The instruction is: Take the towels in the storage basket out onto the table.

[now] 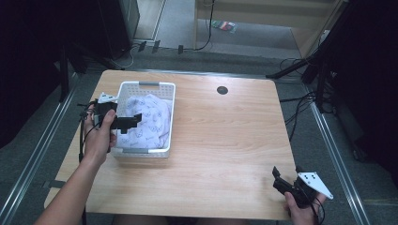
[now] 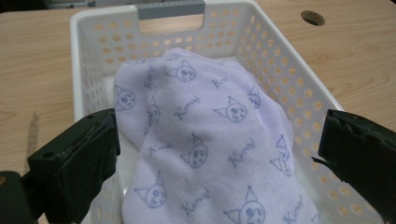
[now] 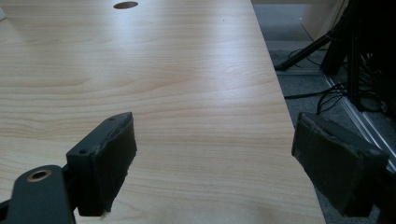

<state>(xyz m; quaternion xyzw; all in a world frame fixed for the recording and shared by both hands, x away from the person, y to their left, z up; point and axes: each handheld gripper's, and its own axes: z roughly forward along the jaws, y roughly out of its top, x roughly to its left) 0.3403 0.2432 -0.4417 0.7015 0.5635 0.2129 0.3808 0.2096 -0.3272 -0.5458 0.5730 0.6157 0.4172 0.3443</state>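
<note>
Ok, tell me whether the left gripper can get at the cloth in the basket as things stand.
Probably yes. The left gripper hangs over the white basket with its jaws open, and the lilac cloth lies uncovered between them, heaped above the rim.

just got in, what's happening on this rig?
A person holds a two-jaw gripper in each hand at a light wooden table. The left gripper hovers open over a white perforated plastic basket, its jaws on either side of a crumpled lilac cloth with cartoon face prints that lies inside; nothing is gripped yet. The right gripper sits open and idle near the table's near right corner, holding nothing.
</note>
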